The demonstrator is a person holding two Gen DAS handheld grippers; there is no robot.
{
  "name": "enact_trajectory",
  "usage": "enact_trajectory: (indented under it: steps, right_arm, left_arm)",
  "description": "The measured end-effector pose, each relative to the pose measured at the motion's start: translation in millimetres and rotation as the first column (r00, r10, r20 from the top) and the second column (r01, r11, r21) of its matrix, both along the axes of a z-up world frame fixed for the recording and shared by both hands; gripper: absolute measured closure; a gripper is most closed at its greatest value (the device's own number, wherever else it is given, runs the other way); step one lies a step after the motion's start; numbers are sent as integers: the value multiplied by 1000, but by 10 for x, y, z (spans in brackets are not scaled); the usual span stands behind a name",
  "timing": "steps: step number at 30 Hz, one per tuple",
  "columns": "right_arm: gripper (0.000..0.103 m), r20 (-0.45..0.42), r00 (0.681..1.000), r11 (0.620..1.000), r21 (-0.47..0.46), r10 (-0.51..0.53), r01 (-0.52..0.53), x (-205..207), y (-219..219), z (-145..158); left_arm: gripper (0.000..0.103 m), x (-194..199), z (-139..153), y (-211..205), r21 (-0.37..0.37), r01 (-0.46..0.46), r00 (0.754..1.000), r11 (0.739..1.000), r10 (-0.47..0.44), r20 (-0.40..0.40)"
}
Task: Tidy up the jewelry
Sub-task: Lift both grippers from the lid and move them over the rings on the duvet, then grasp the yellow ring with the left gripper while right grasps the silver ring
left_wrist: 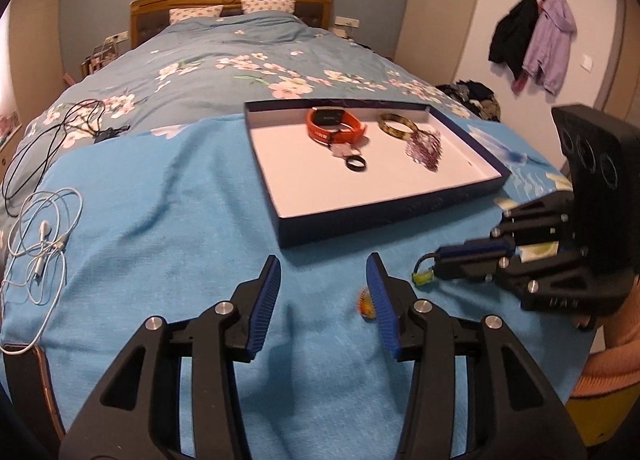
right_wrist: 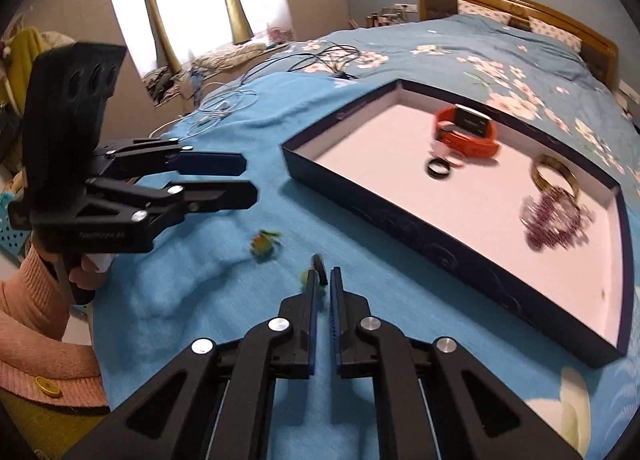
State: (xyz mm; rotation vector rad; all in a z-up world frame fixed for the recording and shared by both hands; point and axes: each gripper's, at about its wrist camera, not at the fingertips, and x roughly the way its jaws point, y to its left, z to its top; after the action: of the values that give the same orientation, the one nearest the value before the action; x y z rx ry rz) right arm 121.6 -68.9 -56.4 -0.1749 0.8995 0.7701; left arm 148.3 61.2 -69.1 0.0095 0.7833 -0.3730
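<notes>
Motion blur hides whether right tool point(right_wrist: 325, 280) grips green trinket point(right_wrist: 310, 280).

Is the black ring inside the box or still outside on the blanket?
Inside. The black ring lies on the white floor of the box, near the orange watch.

A bed point(left_wrist: 224, 43) is being covered by a floral duvet point(left_wrist: 192, 71) and a blue blanket point(left_wrist: 168, 227). On the blanket a shallow dark box point(left_wrist: 360, 219), white earphones point(left_wrist: 44, 244) and two small colourful trinkets point(right_wrist: 264, 244) are being carried, while black cables point(left_wrist: 60, 127) are lying on the duvet.
</notes>
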Motion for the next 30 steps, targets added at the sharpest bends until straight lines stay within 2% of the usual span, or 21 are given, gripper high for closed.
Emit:
enact_trajectory:
  steps: [11, 15, 20, 28, 30]
  right_arm:
    - [81, 32, 989, 989, 37, -147, 145, -88, -536, 103]
    - [74, 50, 967, 968, 42, -249, 247, -118, -891, 148]
    - [73, 36, 937, 938, 28, -346, 345, -172, -1244, 76]
    - [71, 26, 939, 939, -5, -344, 344, -305, -1303, -70]
    - [71, 34, 939, 940, -18, -341, 342, -320, -1278, -93]
  left_arm:
    - [59, -94, -100, -294, 57, 91, 996, 994, -90, -17]
    - [60, -82, -132, -336, 74, 101, 995, 992, -99, -30]
    - [62, -16, -185, -338, 77, 92, 994, 993, -88, -62]
    - [63, 25, -241, -370, 93, 86, 993, 992, -78, -90]
    - [66, 31, -248, -366, 95, 79, 993, 992, -70, -93]
